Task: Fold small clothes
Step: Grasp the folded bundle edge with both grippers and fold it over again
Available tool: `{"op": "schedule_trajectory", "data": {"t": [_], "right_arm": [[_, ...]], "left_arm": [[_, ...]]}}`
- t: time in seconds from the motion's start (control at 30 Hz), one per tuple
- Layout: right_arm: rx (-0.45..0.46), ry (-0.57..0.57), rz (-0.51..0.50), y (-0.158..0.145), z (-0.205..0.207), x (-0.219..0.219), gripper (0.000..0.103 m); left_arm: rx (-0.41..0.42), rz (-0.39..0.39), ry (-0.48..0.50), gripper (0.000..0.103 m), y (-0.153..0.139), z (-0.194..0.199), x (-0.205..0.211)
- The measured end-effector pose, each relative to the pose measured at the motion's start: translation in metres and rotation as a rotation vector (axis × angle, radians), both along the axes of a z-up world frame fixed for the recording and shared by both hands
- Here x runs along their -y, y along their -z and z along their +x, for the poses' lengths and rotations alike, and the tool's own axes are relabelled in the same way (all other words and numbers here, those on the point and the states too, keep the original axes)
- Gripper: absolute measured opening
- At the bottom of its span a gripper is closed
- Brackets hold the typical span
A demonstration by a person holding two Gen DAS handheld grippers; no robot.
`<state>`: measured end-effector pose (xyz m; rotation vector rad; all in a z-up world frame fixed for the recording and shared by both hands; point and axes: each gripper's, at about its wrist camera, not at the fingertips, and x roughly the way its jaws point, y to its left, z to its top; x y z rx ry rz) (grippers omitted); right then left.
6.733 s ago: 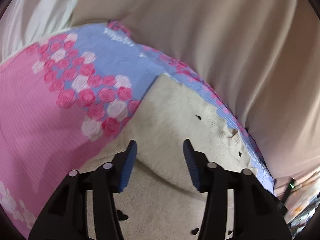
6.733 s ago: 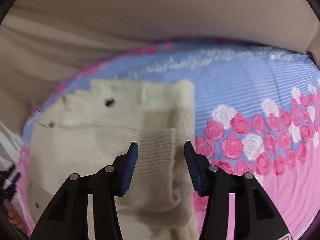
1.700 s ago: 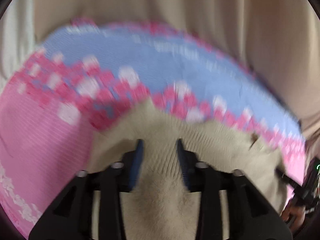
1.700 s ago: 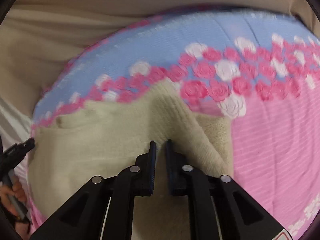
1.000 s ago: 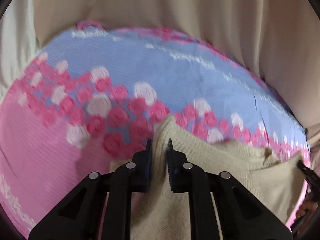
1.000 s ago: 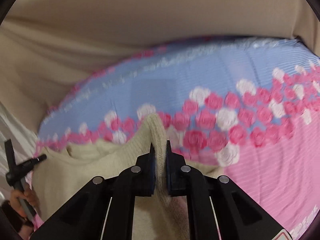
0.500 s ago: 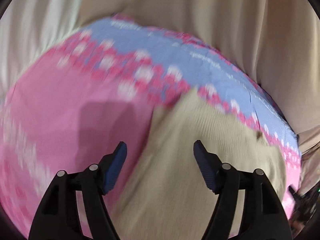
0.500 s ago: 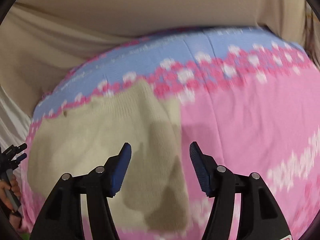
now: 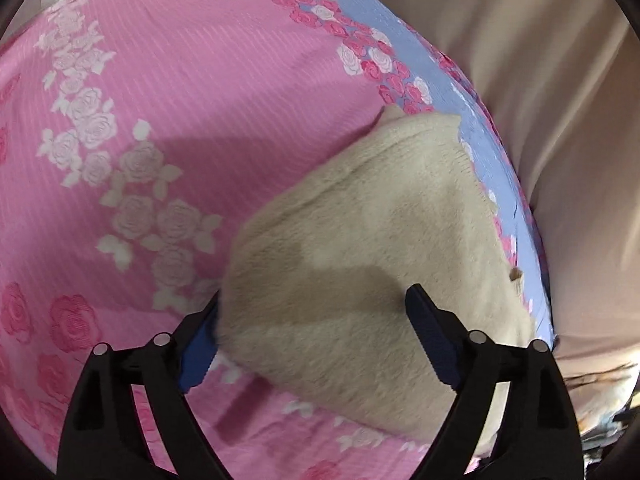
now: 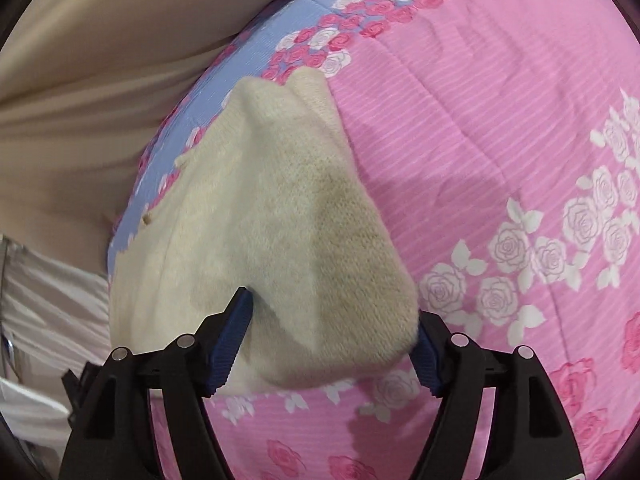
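My left gripper [image 9: 312, 332] pointed steeply down, its jaws spread wide and opening further. Between its blue pads [image 9: 430, 340] lay the near corner of the cream sweater [image 9: 380, 240], resting loose on the bedspread [image 9: 200, 80]. The pads did not press it; the grip was released, though the left pad sat right at the sweater's edge, and I could not tell whether it touched.

In that view the sweater lay folded into a thick block, running from 6 o'clock up toward 1 o'clock. Pink cloth with white roses filled the side from 7 to 11 o'clock. A blue band edged with red roses ran along the sweater's far side, at 1 to 3 o'clock, and beige curtain [image 9: 540, 80] hung beyond it.

My right gripper [image 10: 334, 332] also pointed down, jaws wide and opening. The sweater's [image 10: 280, 220] other near corner bulged between its pads [image 10: 230, 336], unclasped and lying on the bedspread [image 10: 480, 120].

There the sweater stretched from 6 o'clock toward 11 o'clock. Pink rose cloth lay from 1 to 5 o'clock, the blue band at 10 to 12 o'clock. White pleated fabric [image 10: 52, 300] showed at 8 o'clock.
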<state>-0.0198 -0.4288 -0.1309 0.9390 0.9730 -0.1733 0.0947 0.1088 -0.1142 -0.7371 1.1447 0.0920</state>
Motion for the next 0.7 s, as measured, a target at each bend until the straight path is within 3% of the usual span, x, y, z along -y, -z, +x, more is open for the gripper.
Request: {"op": "schedule_trajectory", "data": {"t": [0.07, 0.1, 0.17, 0.2, 0.37, 0.5, 0.6, 0.7], "right_arm": [[0.0, 0.009, 0.03, 0.003, 0.001, 0.004, 0.054], [0.005, 0.001, 0.058, 0.004, 0.002, 0.006, 0.029], [0.033, -0.002, 0.037, -0.007, 0.0, 0.006, 0.024], [0.054, -0.017, 0.003, -0.019, 0.0, 0.005, 0.022], [0.13, -0.059, -0.108, -0.072, -0.015, 0.01, 0.016], [0.112, -0.075, -0.171, -0.09, -0.054, 0.024, 0.016], [0.032, -0.094, -0.206, -0.073, -0.091, 0.03, 0.016], [-0.12, -0.158, -0.199, -0.02, -0.107, 0.028, 0.019]], "left_arm": [[-0.001, -0.009, -0.007, 0.076, 0.0, 0.004, 0.002], [-0.002, -0.007, -0.005, 0.053, 0.0, 0.005, 0.001], [0.019, -0.062, -0.002, 0.028, -0.003, 0.005, -0.007], [0.028, -0.096, -0.005, 0.024, -0.006, 0.005, -0.01], [0.097, -0.106, 0.042, 0.02, -0.044, -0.006, -0.01], [0.08, -0.142, 0.081, 0.02, -0.053, -0.037, -0.003], [0.026, -0.131, 0.11, 0.02, -0.039, -0.066, 0.004], [-0.059, -0.074, 0.132, 0.021, -0.01, -0.086, 0.012]]}}
